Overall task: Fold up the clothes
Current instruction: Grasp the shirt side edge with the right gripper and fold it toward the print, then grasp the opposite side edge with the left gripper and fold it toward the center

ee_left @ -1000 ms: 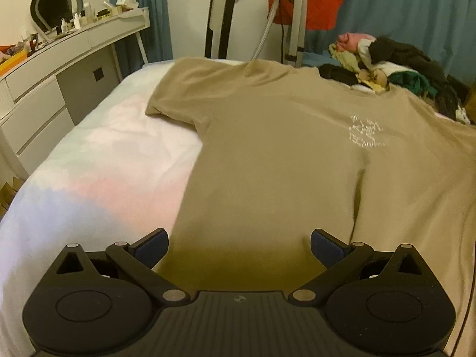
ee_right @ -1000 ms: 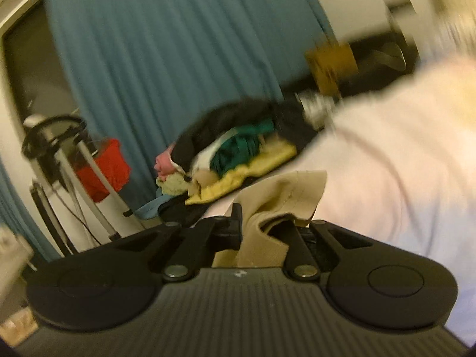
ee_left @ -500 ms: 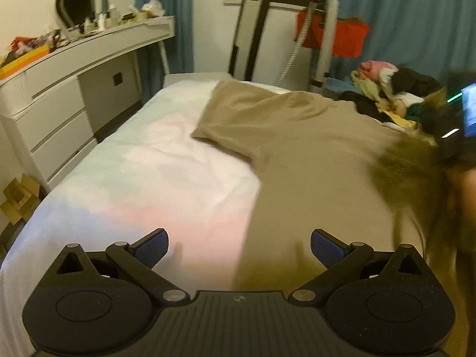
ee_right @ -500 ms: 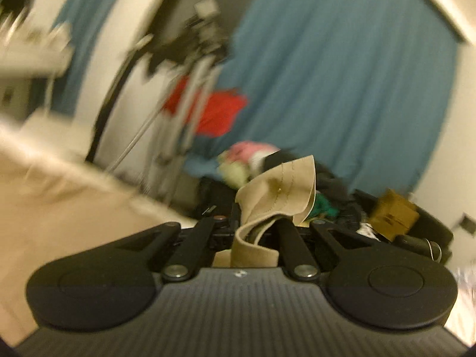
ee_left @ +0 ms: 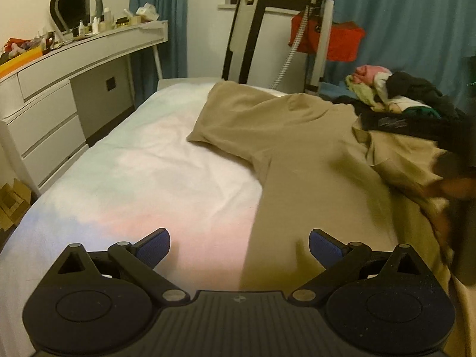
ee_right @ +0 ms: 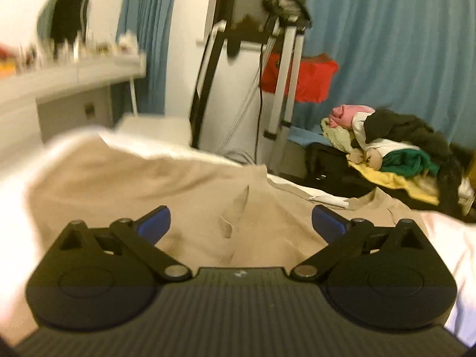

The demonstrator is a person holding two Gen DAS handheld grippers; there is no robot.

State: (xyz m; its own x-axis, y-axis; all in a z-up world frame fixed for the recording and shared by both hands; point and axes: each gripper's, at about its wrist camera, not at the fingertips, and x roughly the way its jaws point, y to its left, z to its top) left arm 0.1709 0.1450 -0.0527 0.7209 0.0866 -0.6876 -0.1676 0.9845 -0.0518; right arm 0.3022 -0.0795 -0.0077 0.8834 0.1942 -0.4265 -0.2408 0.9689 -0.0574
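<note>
A tan T-shirt (ee_left: 297,154) lies on the white bed (ee_left: 154,178), its left sleeve spread flat and its right side folded over onto the body in a rumpled flap (ee_left: 398,154). My left gripper (ee_left: 239,245) is open and empty, low over the shirt's left edge near its hem. My right gripper (ee_right: 241,223) is open and empty, just above the folded tan cloth (ee_right: 190,190). A hand and dark sleeve (ee_left: 455,184) show blurred at the right edge of the left wrist view.
A pile of mixed clothes (ee_left: 395,95) lies at the bed's far right, also in the right wrist view (ee_right: 392,148). A white dresser (ee_left: 59,89) stands left of the bed. A garment steamer stand (ee_left: 321,29) and a red bag (ee_right: 300,77) stand behind, before blue curtains.
My right gripper carried the shirt's right side over onto the body, then opened and let it go. My left gripper shifted left and stayed open.
</note>
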